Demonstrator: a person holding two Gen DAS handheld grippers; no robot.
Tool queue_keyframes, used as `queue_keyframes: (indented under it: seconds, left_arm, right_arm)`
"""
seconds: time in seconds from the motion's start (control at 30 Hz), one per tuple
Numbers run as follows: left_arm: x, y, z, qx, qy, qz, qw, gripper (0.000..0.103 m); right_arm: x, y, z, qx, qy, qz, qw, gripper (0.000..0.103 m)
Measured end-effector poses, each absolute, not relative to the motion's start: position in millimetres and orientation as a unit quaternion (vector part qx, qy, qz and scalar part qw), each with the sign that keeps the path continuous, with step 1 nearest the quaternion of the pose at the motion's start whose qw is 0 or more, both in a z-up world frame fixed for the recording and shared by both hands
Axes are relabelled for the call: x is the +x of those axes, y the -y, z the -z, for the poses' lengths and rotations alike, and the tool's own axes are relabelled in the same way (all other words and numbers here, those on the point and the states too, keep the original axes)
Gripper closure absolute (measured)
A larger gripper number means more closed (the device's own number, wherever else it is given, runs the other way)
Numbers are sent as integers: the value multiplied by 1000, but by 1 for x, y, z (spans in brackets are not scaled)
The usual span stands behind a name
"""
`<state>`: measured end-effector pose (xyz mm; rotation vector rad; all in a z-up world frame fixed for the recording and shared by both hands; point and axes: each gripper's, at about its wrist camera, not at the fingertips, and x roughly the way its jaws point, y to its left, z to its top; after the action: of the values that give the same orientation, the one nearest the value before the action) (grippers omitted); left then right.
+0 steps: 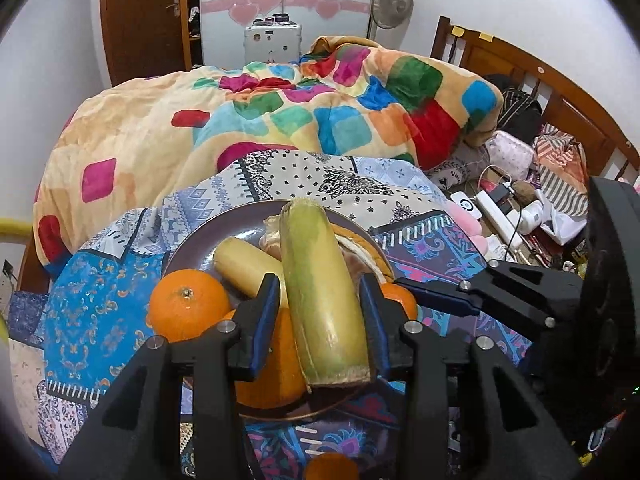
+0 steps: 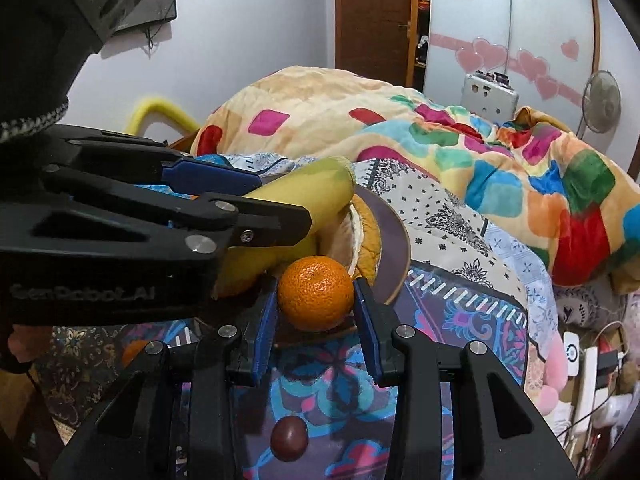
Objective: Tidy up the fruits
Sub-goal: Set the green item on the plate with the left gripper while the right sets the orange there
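A round dark purple plate [image 1: 192,248] sits on a patterned blue and purple bedsheet [image 1: 88,292] spread over the near part of the bed, and it carries most of the fruit. The left gripper [image 1: 320,320] reaches over the plate's near rim with its blue-padded fingers [image 1: 264,316] on either side of a long pale green-yellow cut length of fruit with a fibrous end [image 1: 324,300]; from the right wrist view the pads look pressed on it, so the fingers are grasping it. Just left of it on the plate lies a shorter pale yellow piece of the same kind [image 1: 244,268], and behind both rests an opened yellow-brown peel with white pith [image 1: 360,252]. A round orange with a green stem scar [image 1: 184,304] sits at the plate's left near edge, touching another orange [image 1: 272,364] partly hidden beneath the gripper.

The right gripper [image 2: 316,312] stands at the plate's right rim, its fingers [image 2: 368,328] bracketing a small bright orange mandarin [image 2: 316,292]; the pads look in contact with its sides, so they appear clenched on it. Nearer on the sheet lies a small dark red-brown round fruit [image 2: 289,438], well apart from the plate. A multicoloured checked blanket [image 1: 280,120] is heaped on the far side of the bed.
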<state>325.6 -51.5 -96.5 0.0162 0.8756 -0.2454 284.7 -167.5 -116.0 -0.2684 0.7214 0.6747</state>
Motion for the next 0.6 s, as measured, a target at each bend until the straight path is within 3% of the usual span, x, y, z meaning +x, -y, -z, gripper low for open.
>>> queue_keyframes:
  seconds: [0.27,0.33,0.6]
  left_arm:
    - [324,52,98,12,-423,124,898,61]
    - [324,52,98,12,-424,125,897,61]
    - [326,61,104,26,-430,124,894,60]
  right_arm:
    - [281,163,119,-152,-339,-318,872,64]
    - [282,164,120,-147,-346,-322,869,59]
    - [276,175,122,-136,-358,-322,866,59]
